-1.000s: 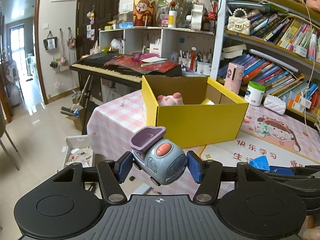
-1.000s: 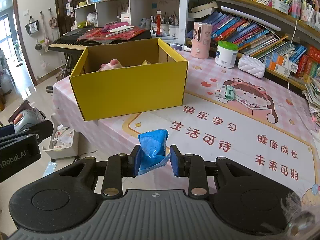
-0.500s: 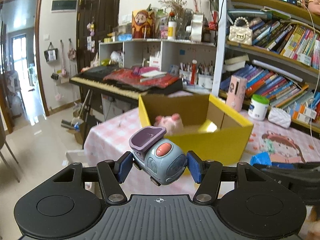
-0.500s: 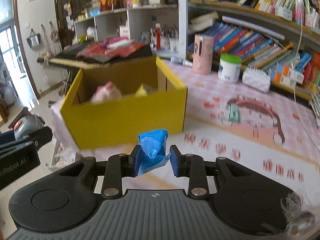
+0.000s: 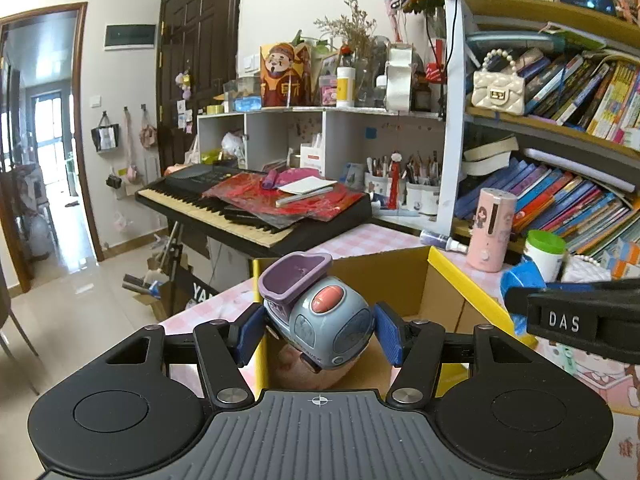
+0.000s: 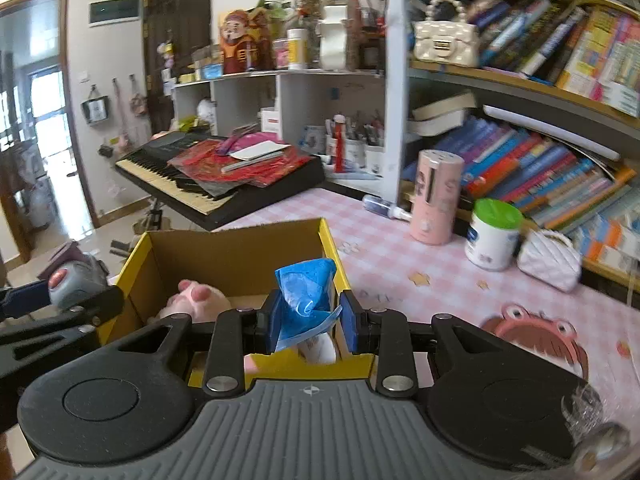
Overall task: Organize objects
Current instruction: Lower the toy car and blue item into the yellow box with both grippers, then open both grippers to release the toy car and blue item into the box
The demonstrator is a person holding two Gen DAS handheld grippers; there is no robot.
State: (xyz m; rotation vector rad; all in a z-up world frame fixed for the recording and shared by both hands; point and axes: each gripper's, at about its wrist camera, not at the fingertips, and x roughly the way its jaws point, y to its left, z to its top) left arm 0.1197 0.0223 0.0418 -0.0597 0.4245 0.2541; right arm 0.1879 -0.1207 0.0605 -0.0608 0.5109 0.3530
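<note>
The left claw [image 5: 316, 330] grips a grey-blue toy truck [image 5: 320, 316] above the yellow box [image 6: 236, 256]; the right claw [image 6: 310, 322] clamps a crumpled blue bag [image 6: 304, 300] over it.

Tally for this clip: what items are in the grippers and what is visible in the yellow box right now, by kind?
Toy trucks, grey-blue, in the left gripper: 1
Blue plastic bags, in the right gripper: 1
Pink plush toys, in the yellow box: 1
Total: 3

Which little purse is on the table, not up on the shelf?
The white quilted purse beside the green-lidded jar. The cream purse with the pearl handle sits up on the bookshelf.
</note>
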